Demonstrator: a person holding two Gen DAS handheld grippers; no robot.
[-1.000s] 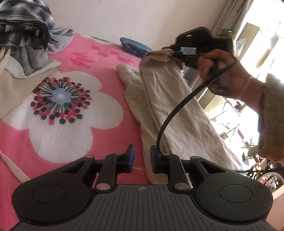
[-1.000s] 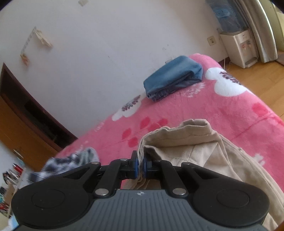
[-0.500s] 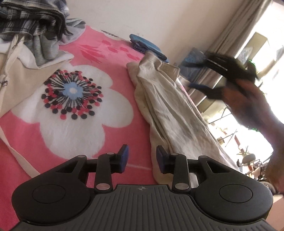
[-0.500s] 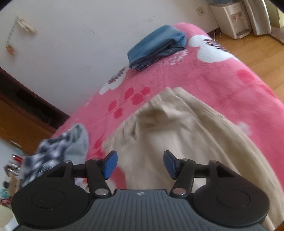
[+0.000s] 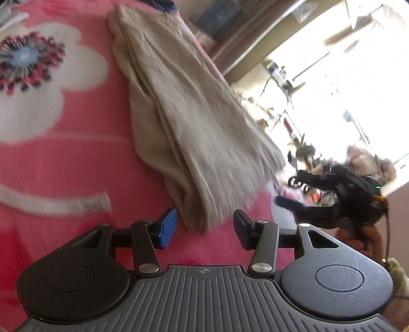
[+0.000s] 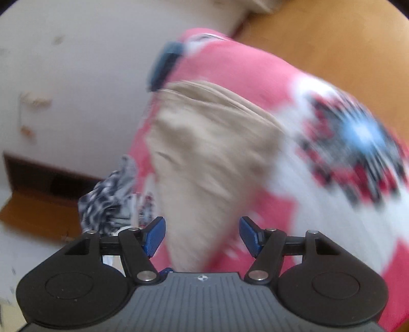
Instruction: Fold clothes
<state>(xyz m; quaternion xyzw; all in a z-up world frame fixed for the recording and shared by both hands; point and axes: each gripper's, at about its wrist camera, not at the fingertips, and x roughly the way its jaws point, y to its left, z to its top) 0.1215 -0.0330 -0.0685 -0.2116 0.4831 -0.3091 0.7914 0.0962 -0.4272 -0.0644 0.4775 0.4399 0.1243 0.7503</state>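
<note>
Left wrist view: the left gripper hangs over a bed covered by a pink blanket with big white flowers. Its jaws are opening, with nothing pressed between the blue pads. The near end of the beige trousers shows in the gap beyond the pads, untouched by them. The trousers lie folded lengthwise in a long strip, running from just ahead of the jaws toward the far end of the bed, close along the bed's right edge. At the far end a bit of a blue garment peeks past them. A white strap lies across the blanket to the left. Off the bed's right edge, the right gripper shows blurred, held by a hand, its jaws spread apart and empty.

Right wrist view: heavily blurred. The right gripper has its jaws opening, nothing clamped. The trousers stretch away from the jaws along the bed. The blue garment lies at their far end by the wall. A checked black-and-white cloth sits at the bed's left edge. A flower print lies right of the trousers.
</note>
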